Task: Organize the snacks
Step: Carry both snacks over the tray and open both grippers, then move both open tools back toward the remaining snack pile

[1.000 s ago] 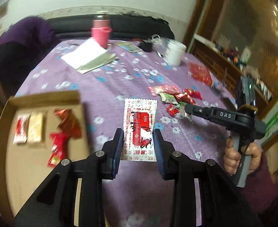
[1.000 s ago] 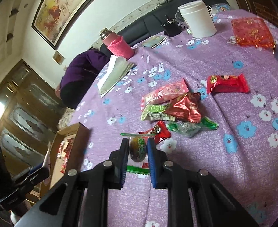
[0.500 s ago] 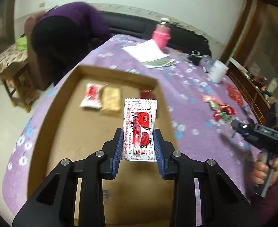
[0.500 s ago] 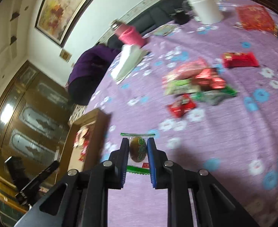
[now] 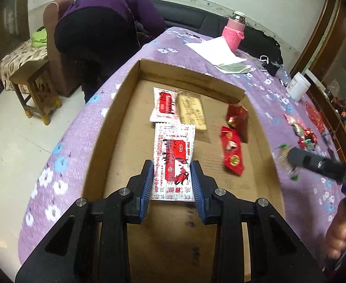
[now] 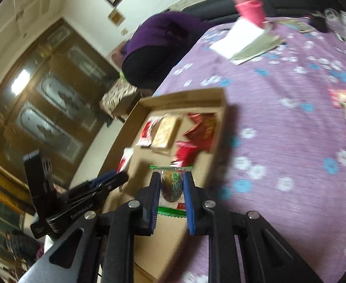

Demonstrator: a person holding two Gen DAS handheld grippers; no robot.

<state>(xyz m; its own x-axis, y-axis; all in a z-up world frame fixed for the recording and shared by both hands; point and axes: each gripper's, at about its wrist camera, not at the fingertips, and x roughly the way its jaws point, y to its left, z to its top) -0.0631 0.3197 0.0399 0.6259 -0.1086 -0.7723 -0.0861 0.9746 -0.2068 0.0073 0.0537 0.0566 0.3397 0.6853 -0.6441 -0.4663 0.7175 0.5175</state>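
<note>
Left gripper (image 5: pixel 172 179) is clamped on a flat white-and-red sachet (image 5: pixel 173 155), crinkled foil with printed red lettering, held flat over the cardboard tray (image 5: pixel 116 127). Blue ribbed pads pinch its two long sides. The sachet's far end points to 12 o'clock, just short of two packets lying on the tray floor: a white-and-red packet (image 5: pixel 163 105) and a pale tan bar (image 5: pixel 191 110), side by side. At 2 o'clock from the grip, two shiny red wrappers (image 5: pixel 232 151) sit by the tray's right wall.

Room to move: the tray's near half is bare brown cardboard, scuffed, with low upright walls left, right and far. Its left wall runs close to the table's rounded edge, where the purple flowered tablecloth (image 5: pixel 74 146) drops off toward pale floor tiles.

Right gripper (image 6: pixel 172 184) is closed on a small round sweet in a clear wrapper with green crimped ends (image 6: pixel 171 186), brown with green lettering. It hangs above the tray's near right corner; the view is motion-blurred. In the left wrist view that gripper is at 3 o'clock, past the right wall, blurred too.

More loose snacks (image 5: pixel 305 134) lie heaped on the cloth at 2 o'clock, well apart from the tray. Beyond them, a white tub (image 5: pixel 298 89) and a pink-sleeved flask (image 5: pixel 234 33).
</note>
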